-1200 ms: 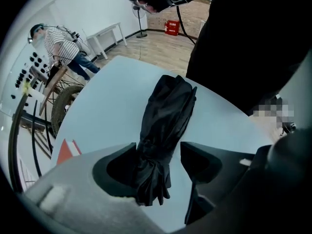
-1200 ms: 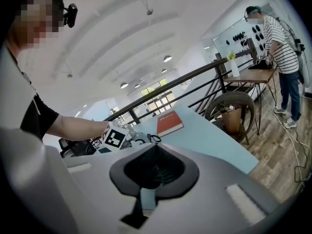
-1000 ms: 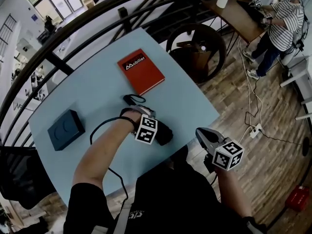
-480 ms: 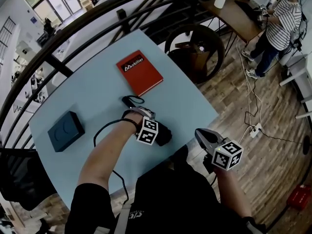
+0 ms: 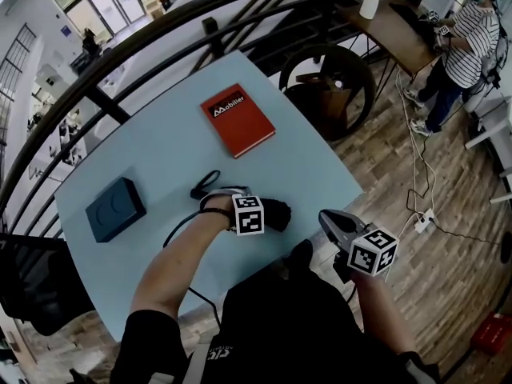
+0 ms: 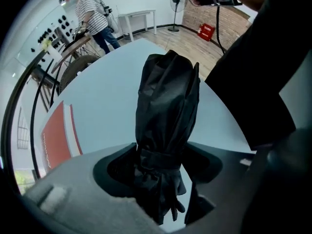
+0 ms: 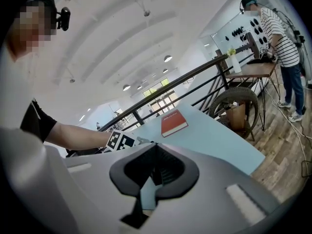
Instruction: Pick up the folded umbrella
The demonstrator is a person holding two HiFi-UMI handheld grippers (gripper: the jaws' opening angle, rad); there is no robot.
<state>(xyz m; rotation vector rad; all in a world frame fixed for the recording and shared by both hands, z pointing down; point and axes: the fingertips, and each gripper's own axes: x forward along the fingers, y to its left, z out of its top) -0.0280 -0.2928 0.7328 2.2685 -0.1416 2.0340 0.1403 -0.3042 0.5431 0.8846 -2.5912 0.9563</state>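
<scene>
The folded black umbrella [image 5: 277, 213] lies on the light blue table [image 5: 160, 142], near its front edge, with its wrist strap [image 5: 206, 184] looped out to the left. My left gripper [image 5: 258, 210] points straight down over it. In the left gripper view the umbrella [image 6: 168, 96] runs up between the jaws of the left gripper [image 6: 161, 172], which are closing on its strapped end. My right gripper [image 5: 330, 221] hovers off the table's front corner, shut and empty; the right gripper view shows the right gripper [image 7: 151, 179] aimed across the table.
A red book [image 5: 238, 120] lies at the table's far side and a black box [image 5: 116, 208] at the left. A black cable [image 5: 180, 232] trails over the front edge. A dark railing [image 5: 104, 102] runs behind. A person in a striped shirt [image 5: 468, 46] stands far right.
My left gripper has rolled and the umbrella has turned with it, from pointing down-right to pointing right. The strap has swung down and left. The right gripper has kept still.
</scene>
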